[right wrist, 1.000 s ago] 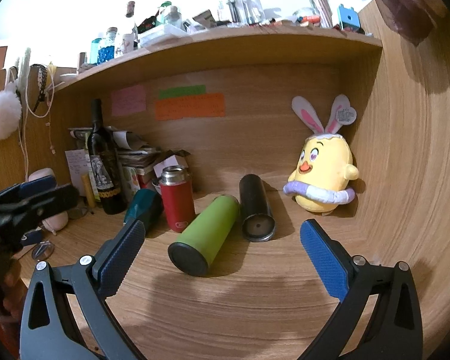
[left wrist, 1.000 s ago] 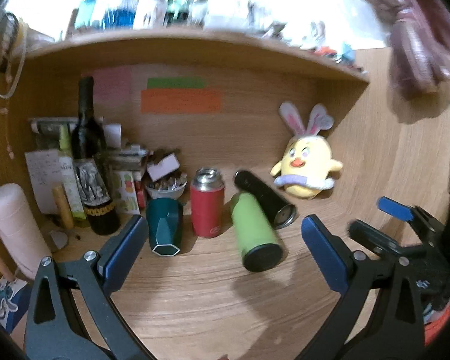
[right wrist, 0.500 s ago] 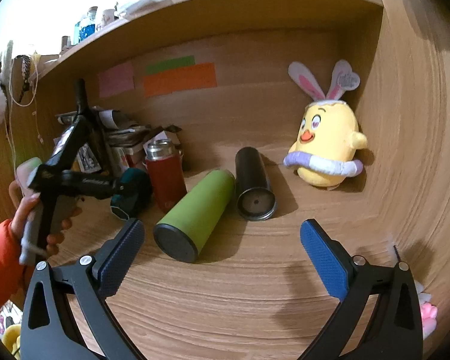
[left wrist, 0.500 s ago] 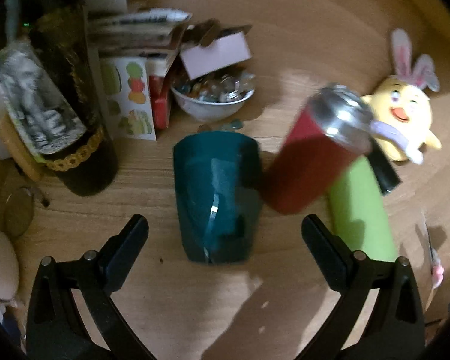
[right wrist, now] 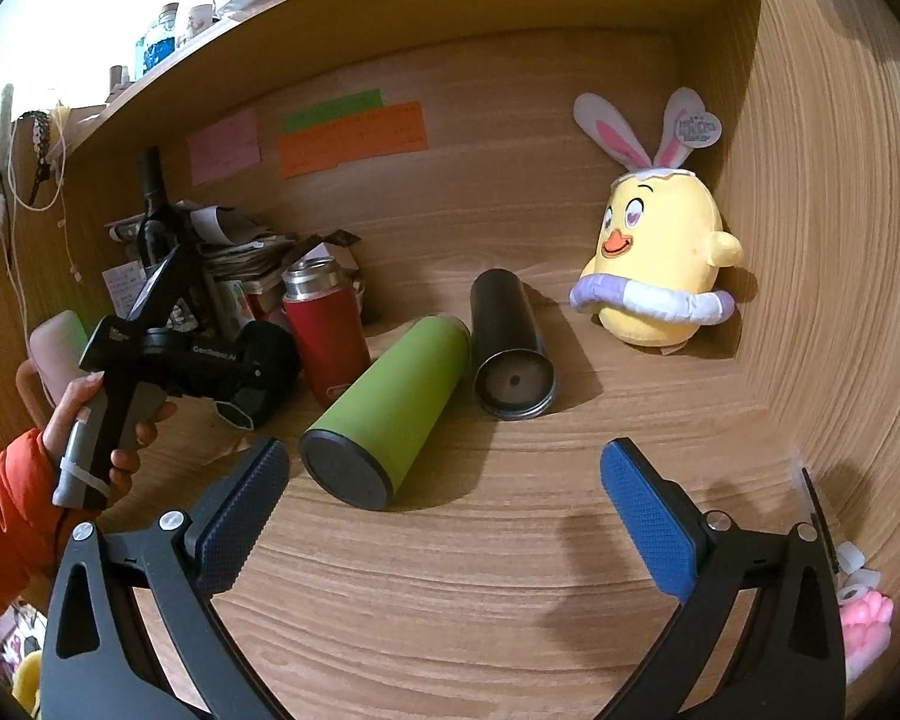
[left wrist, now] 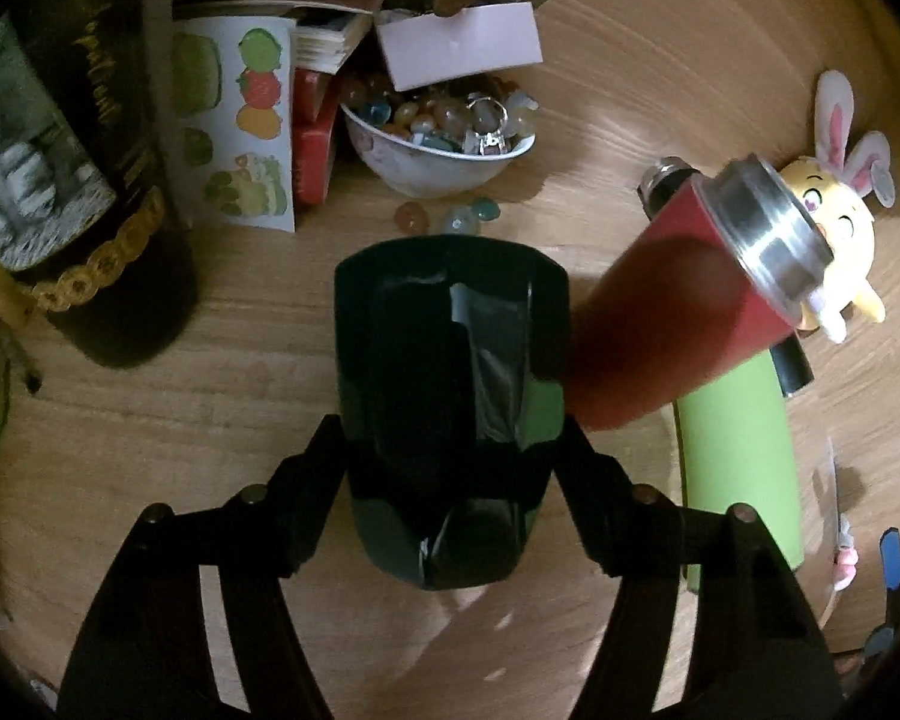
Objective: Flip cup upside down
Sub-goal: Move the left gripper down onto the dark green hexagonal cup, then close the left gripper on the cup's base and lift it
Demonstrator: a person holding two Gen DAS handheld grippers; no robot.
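A dark teal faceted cup (left wrist: 450,384) stands on the wooden desk. My left gripper (left wrist: 453,450) looks down on it, and its two fingers press against the cup's sides. In the right wrist view the left gripper (right wrist: 252,381) is around the cup (right wrist: 273,354), held by a hand in an orange sleeve. My right gripper (right wrist: 444,510) is open and empty, low over the desk in front of the lying bottles.
A red thermos (left wrist: 684,312) stands right beside the cup. A green bottle (right wrist: 390,408) and a black bottle (right wrist: 510,348) lie on the desk. A wine bottle (left wrist: 84,180), a bowl of beads (left wrist: 438,138), papers and a yellow plush chick (right wrist: 660,270) stand behind.
My left gripper has moved in over the teal cup, tipped downward and closed its fingers on the cup's sides. The right gripper has barely moved.
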